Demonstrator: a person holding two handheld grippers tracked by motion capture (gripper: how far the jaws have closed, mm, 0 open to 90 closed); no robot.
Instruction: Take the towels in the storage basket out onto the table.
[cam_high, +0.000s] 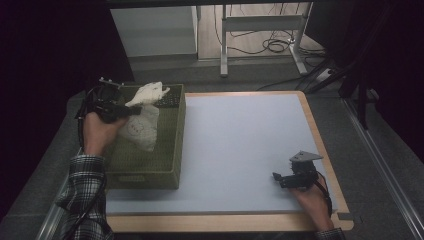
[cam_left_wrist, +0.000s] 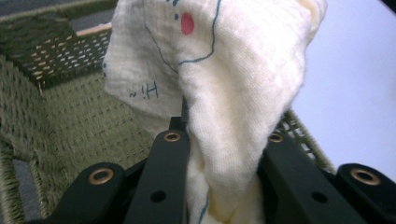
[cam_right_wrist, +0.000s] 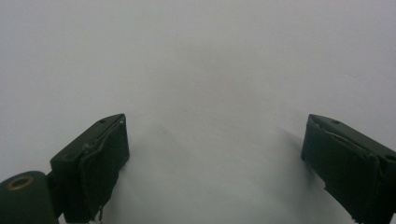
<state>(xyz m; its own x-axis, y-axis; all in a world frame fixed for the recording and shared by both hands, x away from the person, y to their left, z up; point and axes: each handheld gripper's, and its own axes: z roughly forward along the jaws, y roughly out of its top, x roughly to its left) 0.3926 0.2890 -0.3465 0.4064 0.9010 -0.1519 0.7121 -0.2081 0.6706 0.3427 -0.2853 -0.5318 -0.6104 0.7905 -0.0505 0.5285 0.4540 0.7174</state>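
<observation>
A cream cloth (cam_high: 142, 117) with blue line drawings and a red dot hangs over the green woven basket (cam_high: 172, 145) at the table's left. My left gripper (cam_high: 131, 110) is shut on the cloth, held above the basket's inside. In the left gripper view the cloth (cam_left_wrist: 233, 84) is bunched between the two black jaws, and the basket's wall (cam_left_wrist: 56, 107) lies behind it. My right gripper (cam_high: 278, 178) rests low at the front right of the white mat (cam_high: 240, 145), open, with nothing between its pads (cam_right_wrist: 100, 168).
A dark flat object (cam_high: 169, 99) lies in the basket's far right corner. The mat lies on a wood-edged table (cam_high: 320, 135). Beyond the table stand a white cabinet (cam_high: 155, 30) and metal desk legs (cam_high: 260, 30) with cables on the floor.
</observation>
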